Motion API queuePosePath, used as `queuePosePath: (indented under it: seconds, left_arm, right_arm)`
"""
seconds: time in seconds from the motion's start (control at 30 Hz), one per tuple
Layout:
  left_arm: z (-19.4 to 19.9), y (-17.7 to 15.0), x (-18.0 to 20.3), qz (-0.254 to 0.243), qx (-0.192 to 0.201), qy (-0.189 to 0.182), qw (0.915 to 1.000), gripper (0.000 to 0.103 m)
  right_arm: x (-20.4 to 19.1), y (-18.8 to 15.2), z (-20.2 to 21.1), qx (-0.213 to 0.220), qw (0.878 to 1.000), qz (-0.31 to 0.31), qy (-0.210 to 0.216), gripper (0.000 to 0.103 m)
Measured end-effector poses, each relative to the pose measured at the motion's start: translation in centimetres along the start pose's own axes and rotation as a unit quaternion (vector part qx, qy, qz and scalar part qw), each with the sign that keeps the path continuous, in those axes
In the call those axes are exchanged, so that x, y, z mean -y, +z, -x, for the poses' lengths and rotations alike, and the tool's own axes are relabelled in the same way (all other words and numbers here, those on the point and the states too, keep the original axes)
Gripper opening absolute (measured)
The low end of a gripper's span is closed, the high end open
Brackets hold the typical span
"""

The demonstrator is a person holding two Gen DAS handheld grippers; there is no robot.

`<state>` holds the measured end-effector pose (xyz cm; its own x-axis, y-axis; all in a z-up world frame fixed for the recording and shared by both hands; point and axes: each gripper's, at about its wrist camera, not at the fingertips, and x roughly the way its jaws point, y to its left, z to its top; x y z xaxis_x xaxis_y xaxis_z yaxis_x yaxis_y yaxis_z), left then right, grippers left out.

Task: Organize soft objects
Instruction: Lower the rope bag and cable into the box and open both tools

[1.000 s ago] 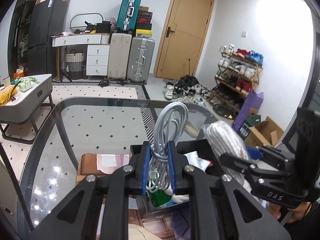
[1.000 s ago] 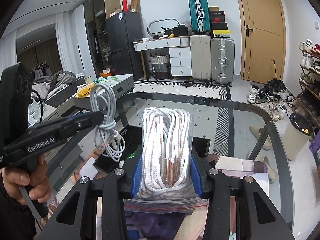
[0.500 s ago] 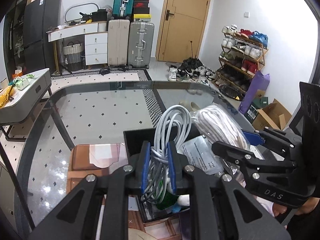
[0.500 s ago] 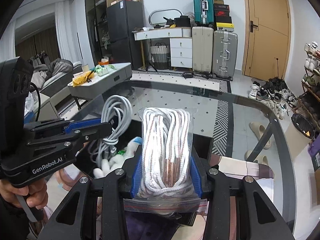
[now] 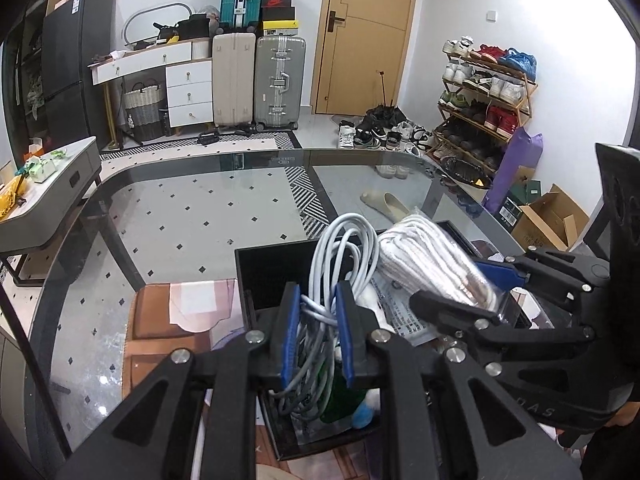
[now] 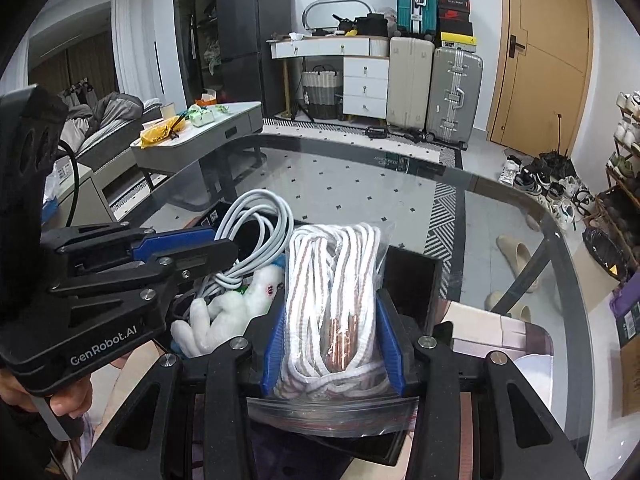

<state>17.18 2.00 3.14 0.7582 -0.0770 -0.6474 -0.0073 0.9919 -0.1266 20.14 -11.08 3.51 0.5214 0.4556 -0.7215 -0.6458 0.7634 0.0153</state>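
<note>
Cable coil (image 5: 344, 256), grey-white, is clamped between the left gripper (image 5: 316, 332) pads, sitting in the black bin (image 5: 256, 280) on the glass table (image 5: 180, 216). Left wrist view: bin at 6 o'clock, right gripper (image 5: 460, 292) at 3 o'clock clamped on the bagged rope (image 5: 436, 256). Door at 12, suitcases at 11, shoe rack at 2. A second ago the coil hung above the bin rim; now it is lower, in among the contents. Only a mirrored "DAS" shows on the right gripper body.

Right wrist view: bagged rope (image 6: 332, 304) gripped between the right gripper (image 6: 332, 340) pads, over the bin (image 6: 416, 276). Left gripper (image 6: 224, 248) at 9 o'clock, coil (image 6: 260, 220) held, a white plush toy (image 6: 224, 312) below it in the bin. Earlier the rope was higher over the table (image 6: 360, 184). "GenRobot.AI" is printed on the left gripper body. Fridge at 11, door at 1.
</note>
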Motion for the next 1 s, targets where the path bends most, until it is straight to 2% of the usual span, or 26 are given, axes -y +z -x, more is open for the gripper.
queuePosePath:
  seconds: [0.13,0.33,0.5,0.6,0.63,0.67,0.77,0.87,0.9,0.93,1.0]
  left_arm:
    - [-0.3,-0.3,-0.1,0.001,-0.005,-0.002,1.0000,0.022]
    - [-0.1,-0.5,-0.1,-0.004,0.001,-0.002,1.0000,0.023]
    - [0.3,-0.5,-0.4,0.001,-0.001,-0.007,1.0000,0.032]
    - [1.5,-0.6,-0.3,0.001,0.012,-0.002,0.9999,0.047]
    - [1.9,-0.7,-0.4,0.003,0.018,-0.004,0.9998,0.050]
    - [2.3,-0.7,-0.6,0.006,0.019,-0.008,0.9998,0.050]
    - [3.5,-0.9,-0.8,0.003,0.025,-0.003,0.9997,0.051]
    - [4.8,-1.4,-0.6,-0.005,0.035,-0.001,0.9994,0.057]
    - [5.2,-1.5,-0.6,-0.007,0.038,0.001,0.9992,0.065]
    - [5.7,-1.7,-0.5,-0.009,0.043,0.004,0.9990,0.081]
    - [6.9,-2.2,-0.6,-0.011,0.066,0.020,0.9975,0.093]
  right_arm:
    - [-0.5,-0.1,-0.9,-0.010,1.000,-0.005,0.003,0.041]
    - [-0.8,0.0,-0.9,-0.012,1.000,0.004,-0.005,0.042]
    - [-0.7,0.0,-0.1,-0.001,1.000,-0.005,-0.011,0.051]
    - [-0.8,0.1,1.8,0.019,1.000,-0.005,-0.019,0.060]
    - [-0.7,0.1,2.5,0.026,0.999,-0.007,-0.024,0.067]
    - [-0.6,0.1,3.0,0.033,0.999,-0.008,-0.026,0.076]
    - [-0.5,-0.1,5.0,0.061,0.998,-0.010,-0.026,0.094]
    - [-0.5,-0.5,6.6,0.077,0.996,-0.009,-0.036,0.102]
    - [-0.7,-0.6,6.9,0.077,0.996,-0.009,-0.037,0.102]
    - [-0.7,-1.1,7.3,0.078,0.996,-0.008,-0.037,0.102]
    - [-0.8,-1.6,8.3,0.091,0.995,-0.012,-0.031,0.102]
